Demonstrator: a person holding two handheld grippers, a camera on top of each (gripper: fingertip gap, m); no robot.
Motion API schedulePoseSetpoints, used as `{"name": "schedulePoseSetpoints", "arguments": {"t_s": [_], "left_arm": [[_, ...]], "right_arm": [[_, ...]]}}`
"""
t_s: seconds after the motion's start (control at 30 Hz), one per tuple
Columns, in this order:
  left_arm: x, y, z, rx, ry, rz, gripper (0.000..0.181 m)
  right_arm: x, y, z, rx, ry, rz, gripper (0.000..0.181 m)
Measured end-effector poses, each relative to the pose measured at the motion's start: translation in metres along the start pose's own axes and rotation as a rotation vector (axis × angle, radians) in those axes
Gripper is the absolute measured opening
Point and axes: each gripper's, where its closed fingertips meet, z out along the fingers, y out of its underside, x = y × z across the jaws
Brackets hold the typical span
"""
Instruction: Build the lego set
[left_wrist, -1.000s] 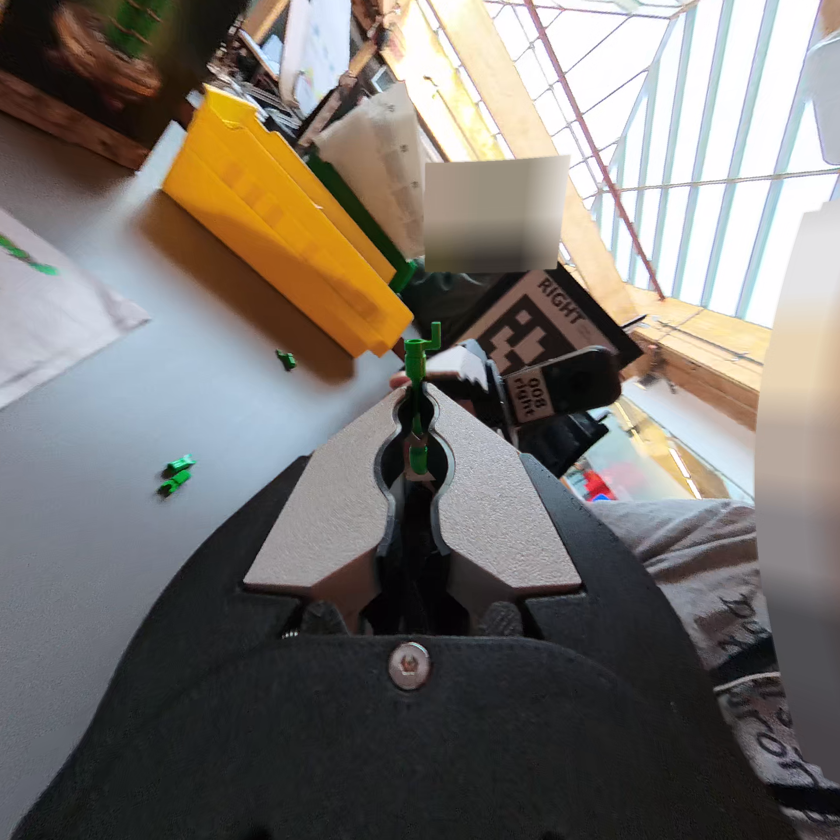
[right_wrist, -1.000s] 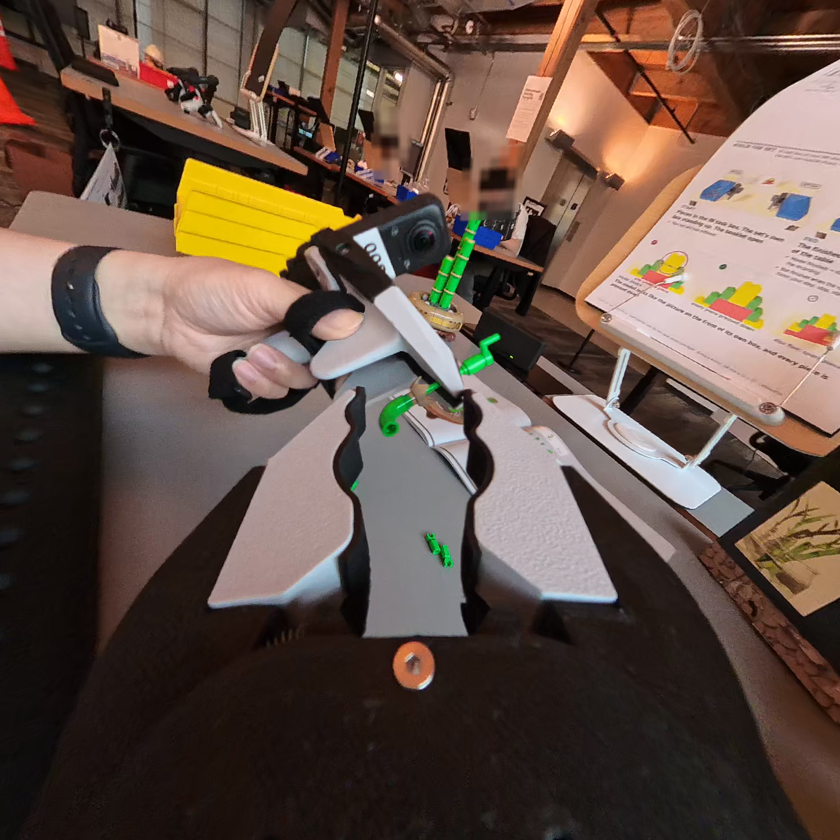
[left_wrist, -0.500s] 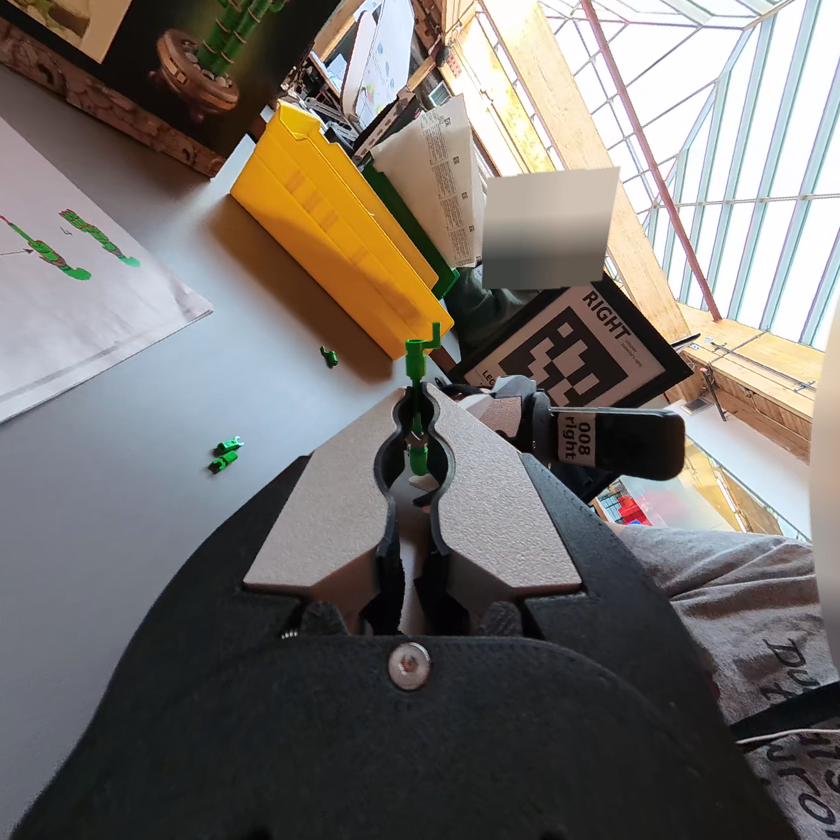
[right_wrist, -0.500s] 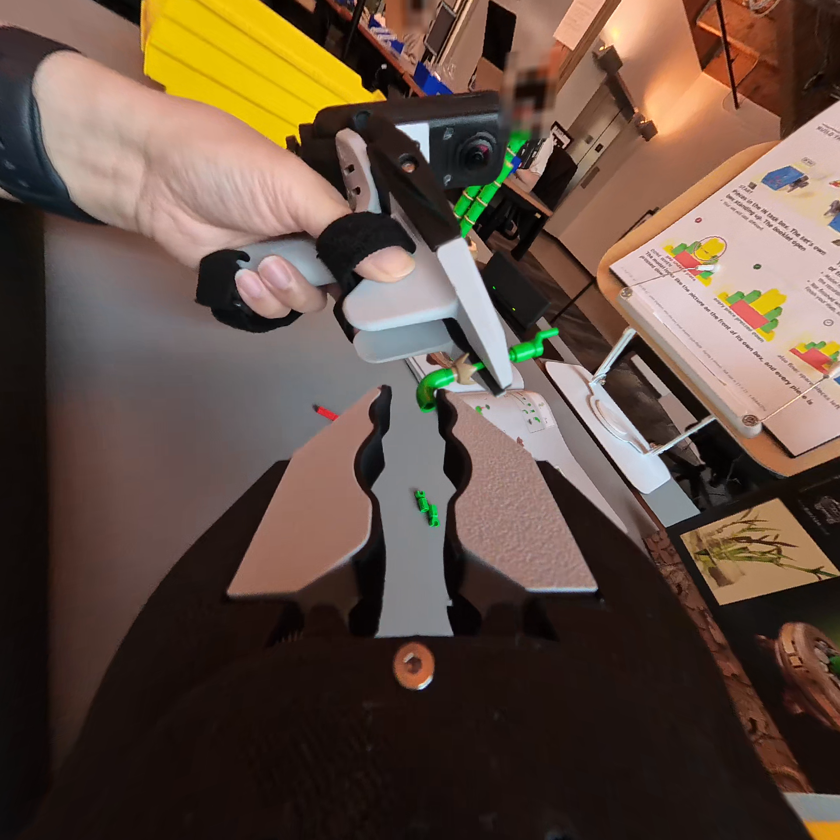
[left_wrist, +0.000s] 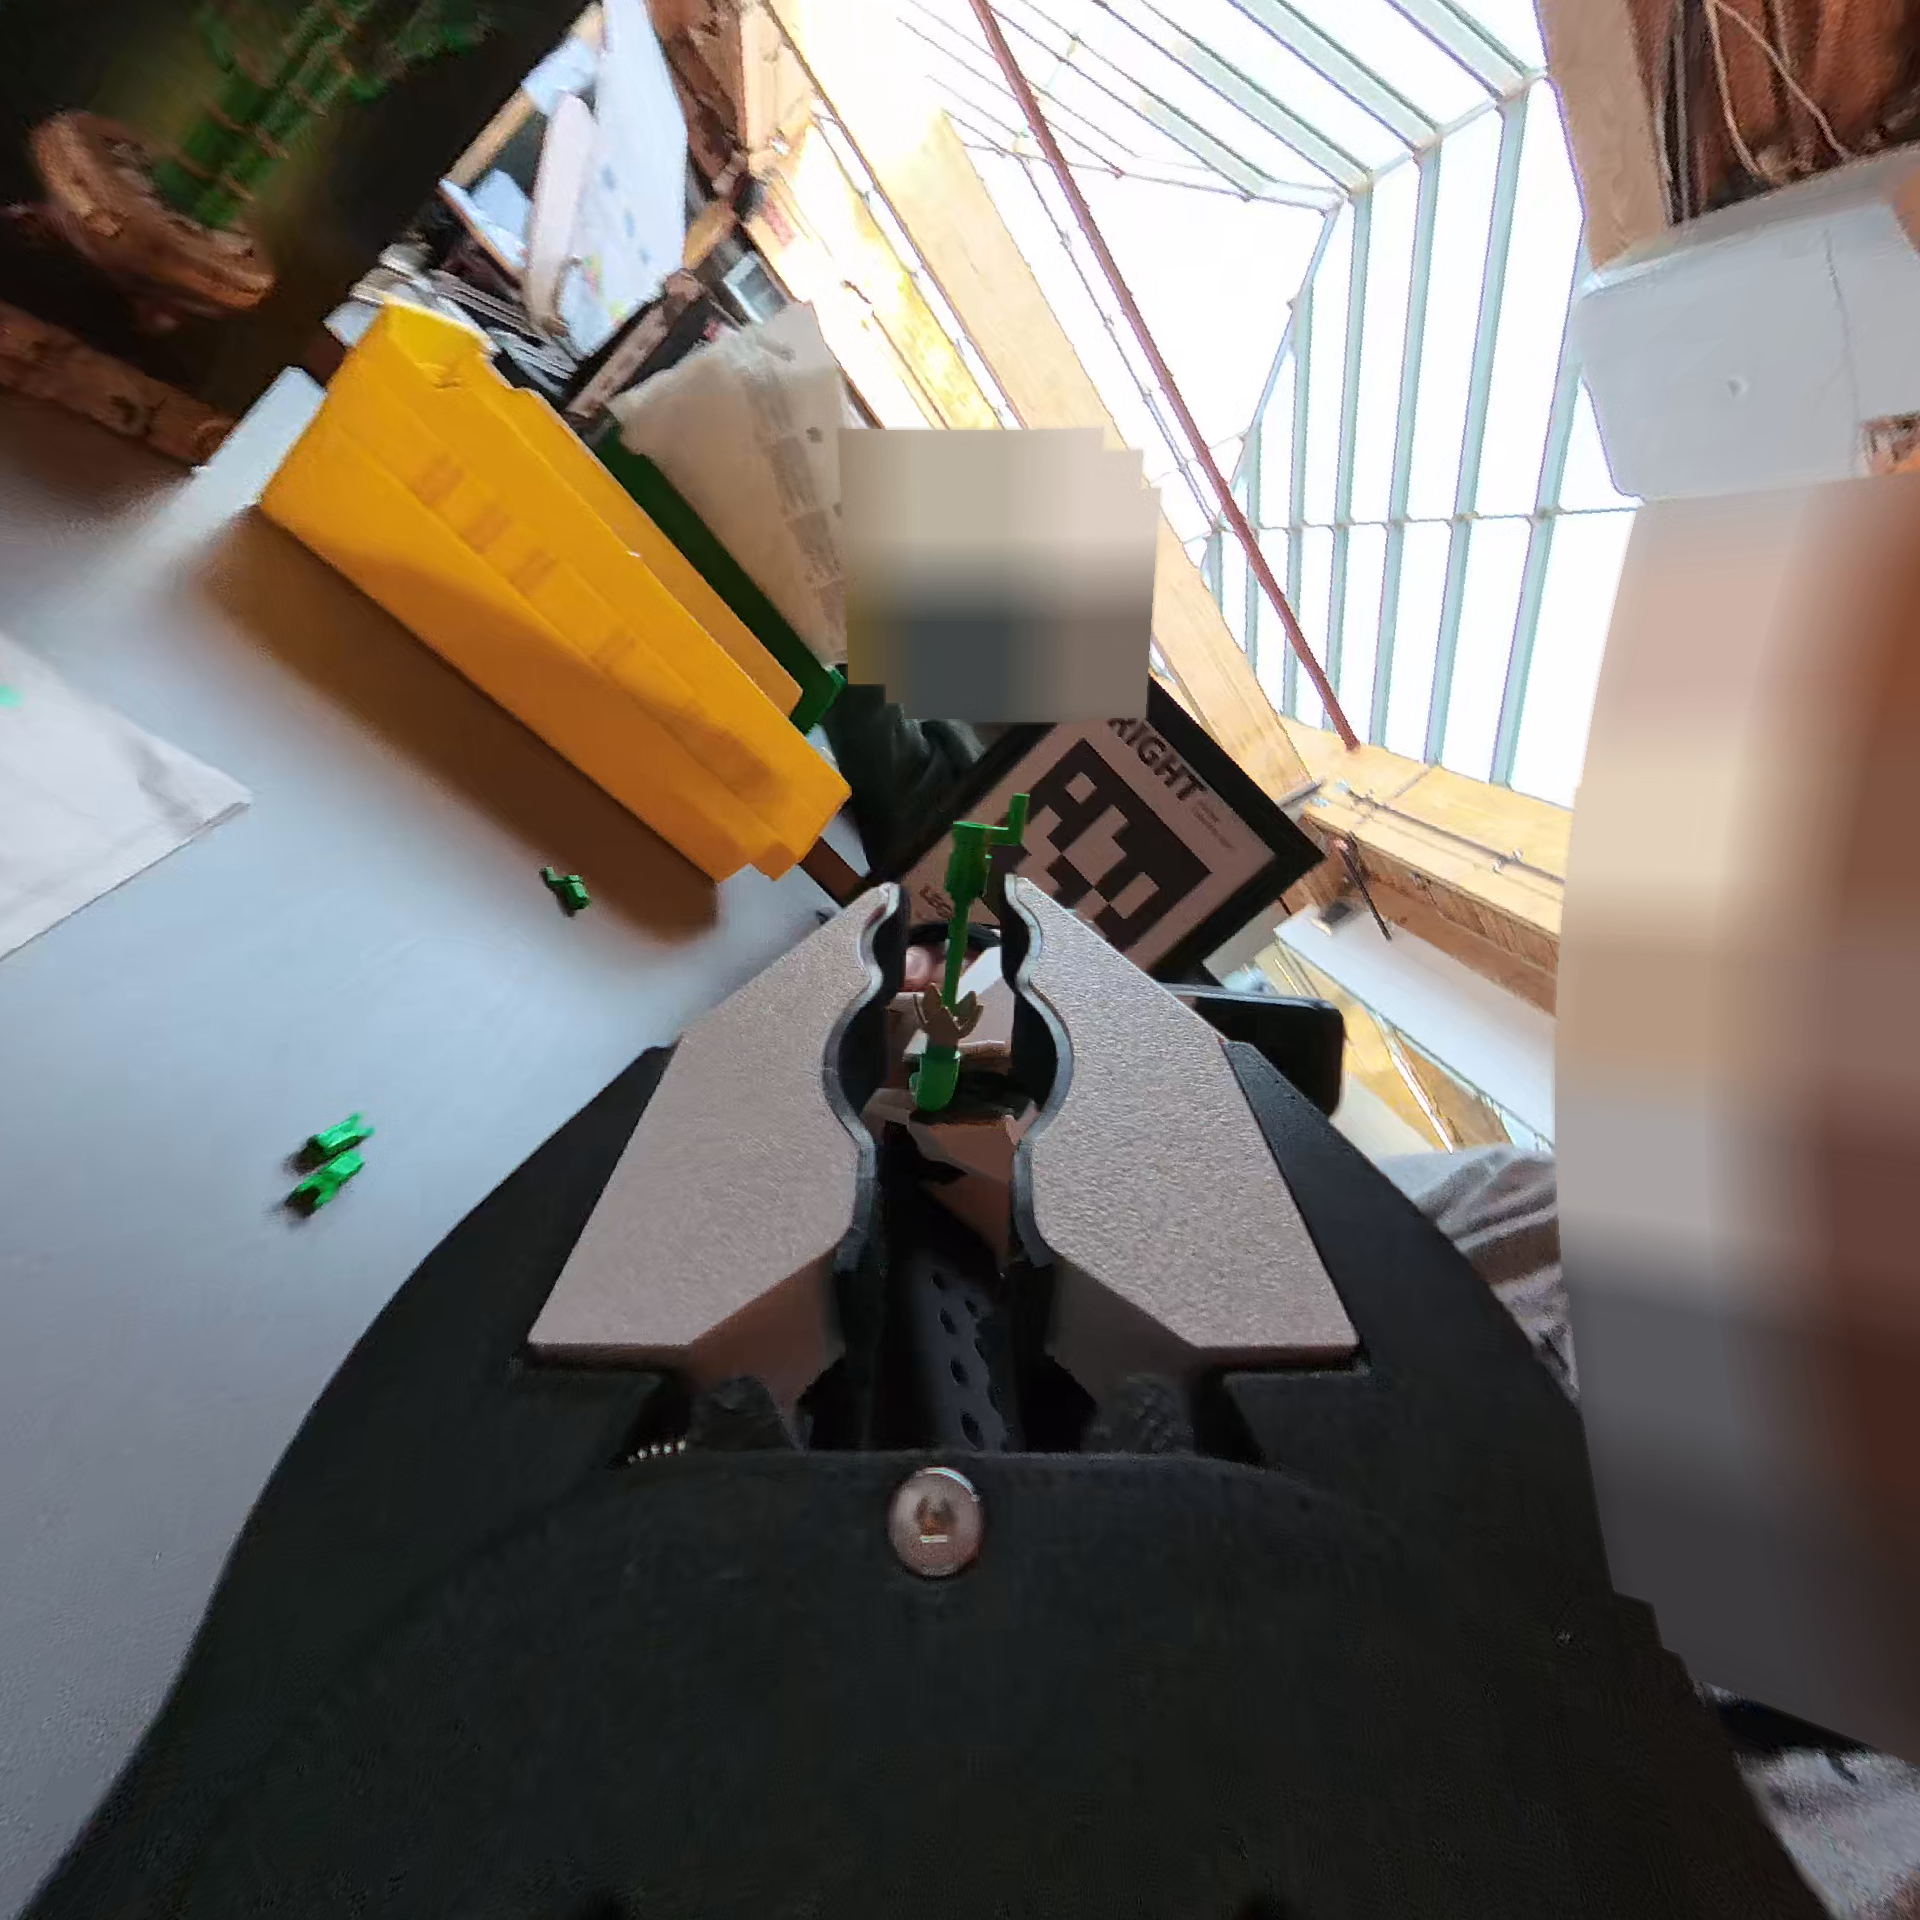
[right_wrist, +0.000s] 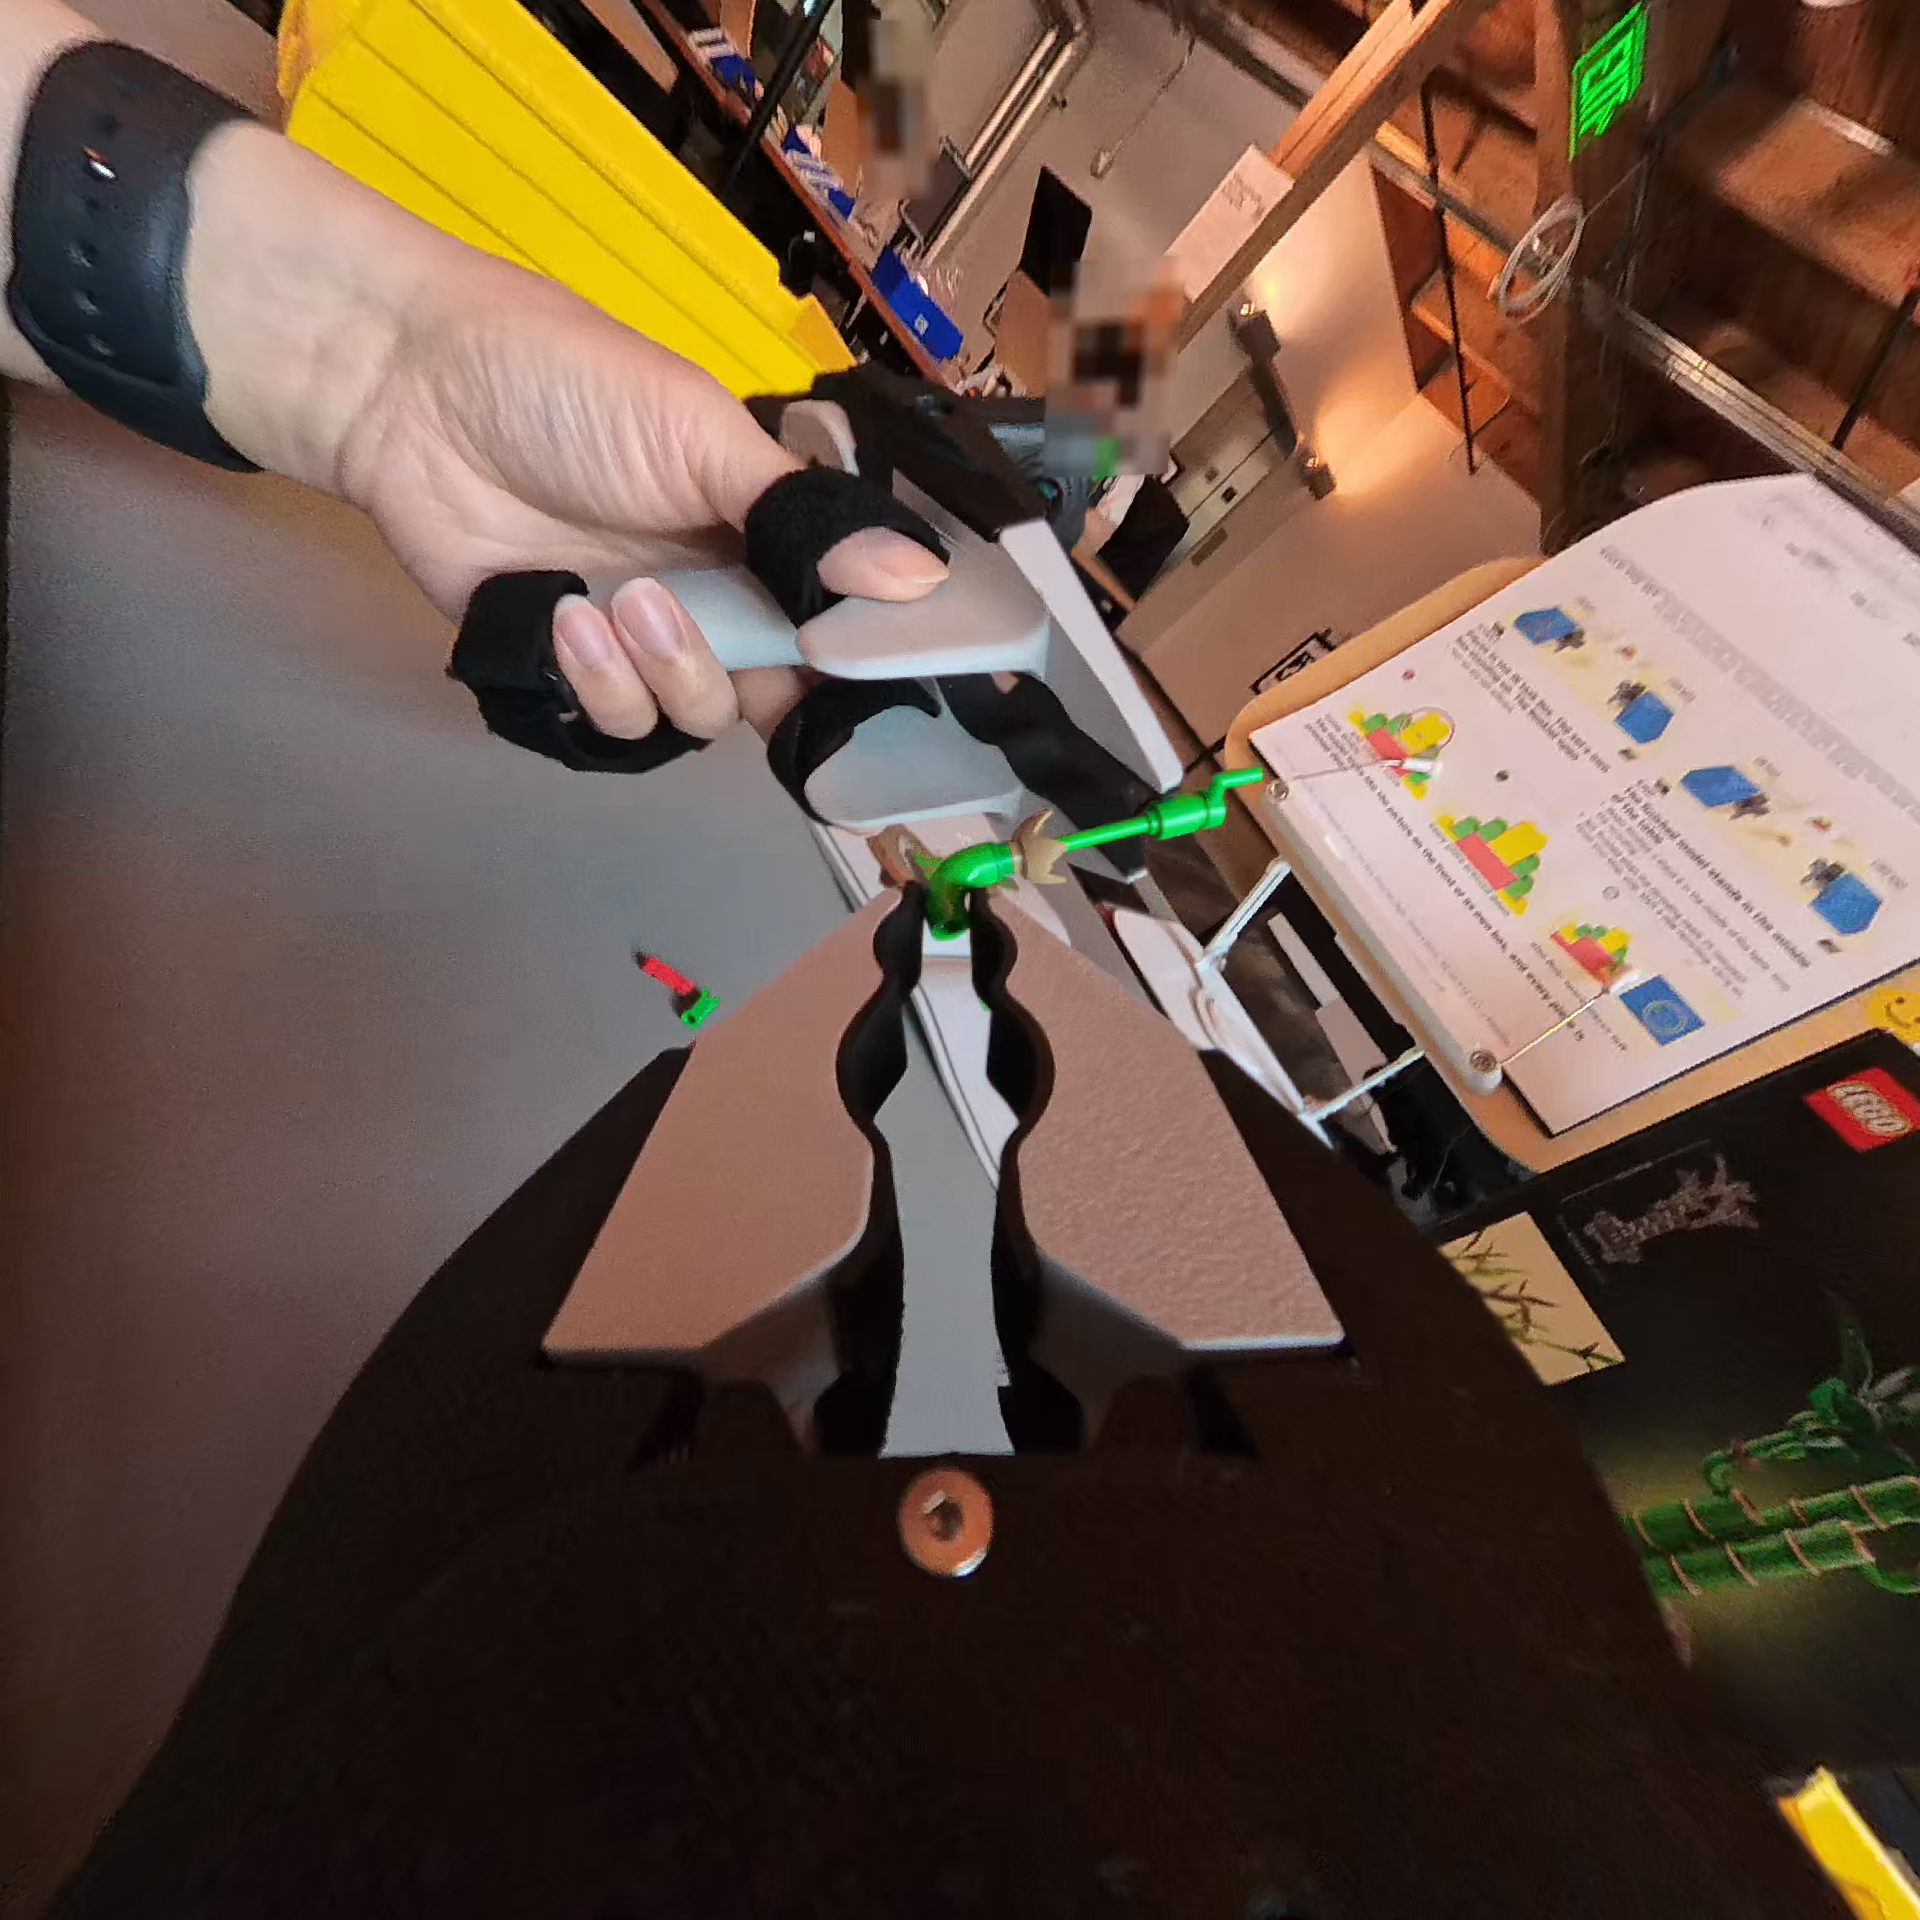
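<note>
A thin green bamboo stem (left_wrist: 961, 914) with a tan leaf collar and a green elbow end stands between the fingers of my left gripper (left_wrist: 954, 909). The left jaws are apart and do not press on it. In the right wrist view the stem (right_wrist: 1132, 828) runs to the right from its elbow (right_wrist: 961, 878). My right gripper (right_wrist: 945, 916) is shut on that elbow. A hand holds the left gripper (right_wrist: 1049, 665) just above and behind the stem. The stem is held in the air over the grey table (right_wrist: 312, 935).
Yellow bins (left_wrist: 551, 613) stand at the table's far edge. Small green pieces (left_wrist: 330, 1148) and another (left_wrist: 566, 890) lie on the table. A red-and-green piece (right_wrist: 675, 987) lies left of my right gripper. An instruction board on a stand (right_wrist: 1621, 790) and the set's box (right_wrist: 1714, 1403) are at right. My hands' fingertips stand some 4 centimeters from each other. The red-and-green piece (right_wrist: 675, 987) sits 12 centimeters or so from the ends of my right fingers.
My left gripper has opened and let go of the stem. My right gripper has moved up to the stem and closed on its green elbow end.
</note>
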Motion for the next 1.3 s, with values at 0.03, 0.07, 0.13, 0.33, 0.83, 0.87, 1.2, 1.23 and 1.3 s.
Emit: {"name": "schedulePoseSetpoints", "arguments": {"t_s": [0.03,0.07,0.13,0.33,0.83,0.87,1.2,1.23,1.3], "left_arm": [[0.008,0.001,0.001,-0.014,0.046,0.016,0.014],[0.016,0.002,0.003,-0.026,0.094,0.025,0.013],[0.028,0.007,0.005,-0.058,0.163,0.04,0.006],[0.036,0.024,0.009,-0.171,0.164,0.169,0.006],[0.014,0.025,0.005,-0.288,-0.352,1.119,0.0],[0.008,0.028,0.006,-0.318,-0.384,1.155,0.0],[-0.029,0.081,-0.011,-0.652,-0.547,1.355,0.0],[-0.031,0.086,-0.012,-0.68,-0.565,1.397,0.001],[-0.036,0.098,-0.013,-0.749,-0.599,1.477,0.001]], "right_arm": [[-0.001,-0.004,-0.001,0.023,-0.003,-0.005,0.007],[-0.002,-0.007,-0.002,0.046,-0.012,-0.009,0.007],[-0.003,-0.014,-0.005,0.09,-0.01,-0.037,0.007],[-0.002,-0.019,-0.008,0.127,0.02,-0.113,0.007],[0.023,-0.022,-0.025,0.243,-0.057,0.27,0.026],[0.031,-0.022,-0.027,0.26,-0.056,0.347,0.027],[-0.014,0.008,-0.038,0.054,-0.282,0.565,0.031],[-0.02,0.007,-0.037,0.038,-0.288,0.559,0.031],[-0.028,0.01,-0.033,-0.017,-0.27,0.527,0.029]]}}
